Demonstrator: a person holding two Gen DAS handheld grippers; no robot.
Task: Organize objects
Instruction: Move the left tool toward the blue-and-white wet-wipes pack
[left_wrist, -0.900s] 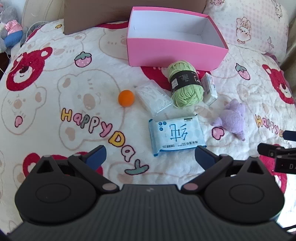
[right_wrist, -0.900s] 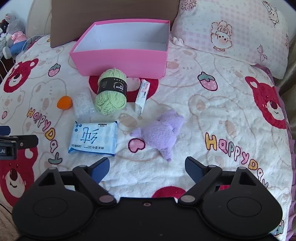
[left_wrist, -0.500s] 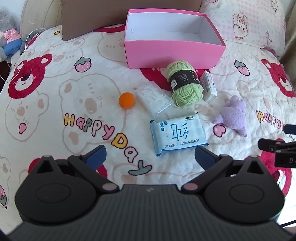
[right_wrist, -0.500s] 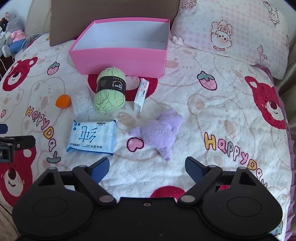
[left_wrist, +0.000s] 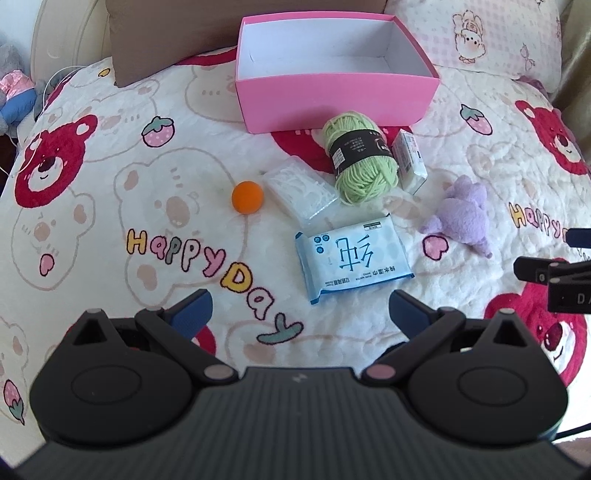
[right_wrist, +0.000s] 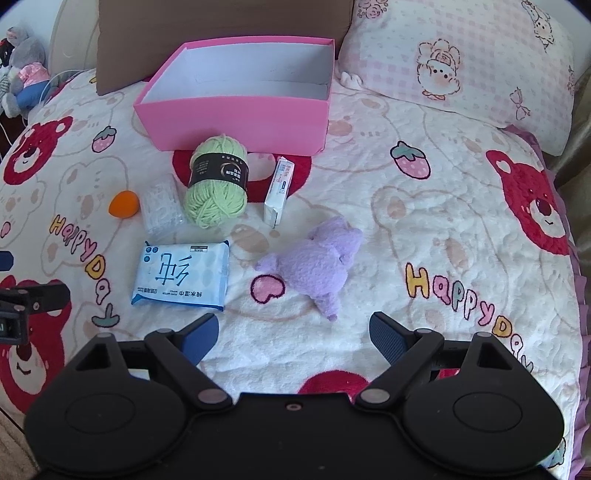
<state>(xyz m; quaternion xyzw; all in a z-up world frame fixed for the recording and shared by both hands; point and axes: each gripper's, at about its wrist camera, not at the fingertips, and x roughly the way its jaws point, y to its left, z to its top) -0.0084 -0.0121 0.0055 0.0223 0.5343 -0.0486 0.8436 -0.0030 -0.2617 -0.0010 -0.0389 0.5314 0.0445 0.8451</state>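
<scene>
An empty pink box (left_wrist: 332, 99) (right_wrist: 236, 122) stands on the bed. In front of it lie a green yarn ball (left_wrist: 358, 158) (right_wrist: 218, 181), a small white packet (left_wrist: 408, 162) (right_wrist: 279, 190), a clear plastic pack (left_wrist: 299, 190) (right_wrist: 160, 206), an orange ball (left_wrist: 247, 196) (right_wrist: 123, 204), a blue wipes pack (left_wrist: 351, 258) (right_wrist: 181, 275) and a purple plush toy (left_wrist: 461, 216) (right_wrist: 317, 266). My left gripper (left_wrist: 299, 308) hovers open just short of the wipes pack. My right gripper (right_wrist: 291, 334) hovers open just short of the plush. Both hold nothing.
A bear-print blanket (left_wrist: 110, 221) covers the bed. A brown cushion (right_wrist: 155, 29) and a pink checked pillow (right_wrist: 461, 62) lie behind the box. A stuffed toy (right_wrist: 22, 70) sits off the bed's far left. The bed edge (right_wrist: 581, 295) runs down the right.
Both views have shifted slightly, so the box and objects sit a little lower and nearer the middle in the left wrist view. No object has moved; both grippers stay open.
</scene>
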